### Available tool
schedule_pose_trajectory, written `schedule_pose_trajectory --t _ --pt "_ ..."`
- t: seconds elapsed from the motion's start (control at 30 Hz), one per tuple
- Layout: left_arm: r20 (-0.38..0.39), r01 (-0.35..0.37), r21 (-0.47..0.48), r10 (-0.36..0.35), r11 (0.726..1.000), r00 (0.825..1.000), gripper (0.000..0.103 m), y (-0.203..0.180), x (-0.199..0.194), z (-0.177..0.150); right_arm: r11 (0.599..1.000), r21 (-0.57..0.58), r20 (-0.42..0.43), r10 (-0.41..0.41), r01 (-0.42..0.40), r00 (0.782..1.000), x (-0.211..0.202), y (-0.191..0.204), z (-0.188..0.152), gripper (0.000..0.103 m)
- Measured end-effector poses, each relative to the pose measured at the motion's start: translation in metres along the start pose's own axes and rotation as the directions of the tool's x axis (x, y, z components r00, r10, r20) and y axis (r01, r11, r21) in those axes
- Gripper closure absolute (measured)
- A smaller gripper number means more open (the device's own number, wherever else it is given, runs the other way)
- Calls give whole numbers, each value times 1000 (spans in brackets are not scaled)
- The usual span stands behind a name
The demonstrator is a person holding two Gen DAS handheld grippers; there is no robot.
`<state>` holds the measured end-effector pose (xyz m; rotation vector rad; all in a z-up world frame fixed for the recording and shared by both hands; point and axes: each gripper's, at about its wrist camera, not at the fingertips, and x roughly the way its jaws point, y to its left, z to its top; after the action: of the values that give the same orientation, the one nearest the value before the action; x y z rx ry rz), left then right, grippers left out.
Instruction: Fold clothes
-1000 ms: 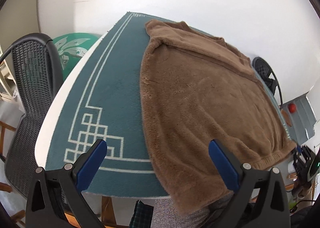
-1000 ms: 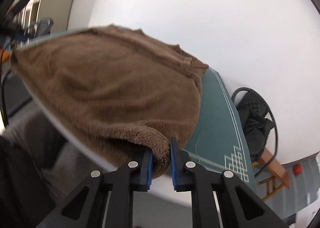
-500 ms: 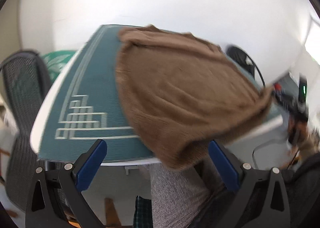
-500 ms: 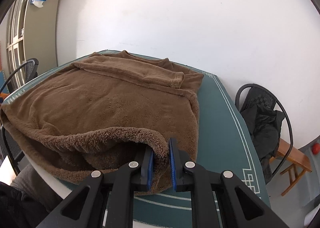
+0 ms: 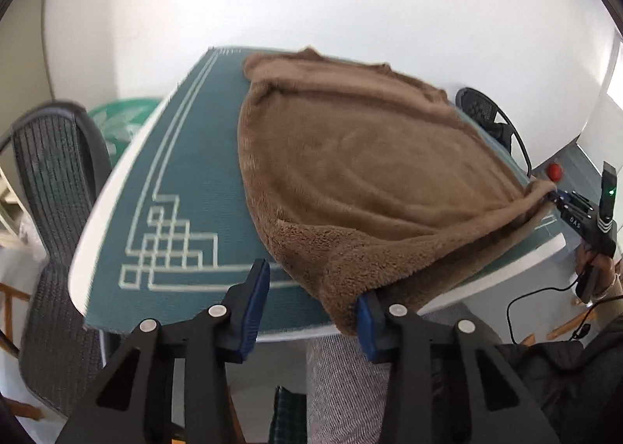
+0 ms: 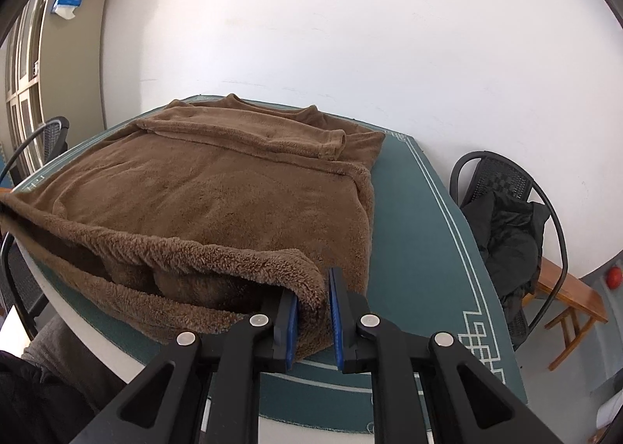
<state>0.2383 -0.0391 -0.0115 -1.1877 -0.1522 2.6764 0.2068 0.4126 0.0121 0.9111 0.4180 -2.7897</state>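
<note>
A brown fleece sweater (image 5: 370,171) lies flat on a teal patterned mat (image 5: 187,179) over a white table, collar toward the wall. My left gripper (image 5: 311,311) is at the near hem. Its jaws are closing with the hem corner between them. The cloth rests against the right pad, and the left pad stands clear of it. My right gripper (image 6: 313,307) is shut on the other hem corner of the sweater (image 6: 218,194), raising the top layer slightly so the hem gapes. The left wrist view also shows the right gripper (image 5: 560,198) at the far right.
A grey mesh chair (image 5: 50,179) and a green basket (image 5: 120,120) stand left of the table. On the right are a black chair with a dark jacket (image 6: 502,233) and a wooden bench (image 6: 572,288). A person's grey trouser leg (image 5: 342,385) is below the table edge.
My left gripper's jaws have narrowed from wide open around the near hem corner. The right gripper stayed shut on the hem, and both views have rolled to a more level look at the table.
</note>
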Motion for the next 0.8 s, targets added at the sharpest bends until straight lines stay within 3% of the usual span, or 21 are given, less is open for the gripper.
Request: schedule_pose_trajectory --t 0.3,0.6,0.8 --pt "114 -22 26 19 999 993 66 -2 -22 34 1000 -10 35 -7 8 999 -9 -7 10 88" --pt "244 -87 117 56 989 968 71 -15 -45 82 998 -50 121 -38 44 992 -21 -15 43 88" --pt "321 -115 140 65 983 945 71 -17 -54 119 993 -70 212 -74 91 975 -27 -22 80 88"
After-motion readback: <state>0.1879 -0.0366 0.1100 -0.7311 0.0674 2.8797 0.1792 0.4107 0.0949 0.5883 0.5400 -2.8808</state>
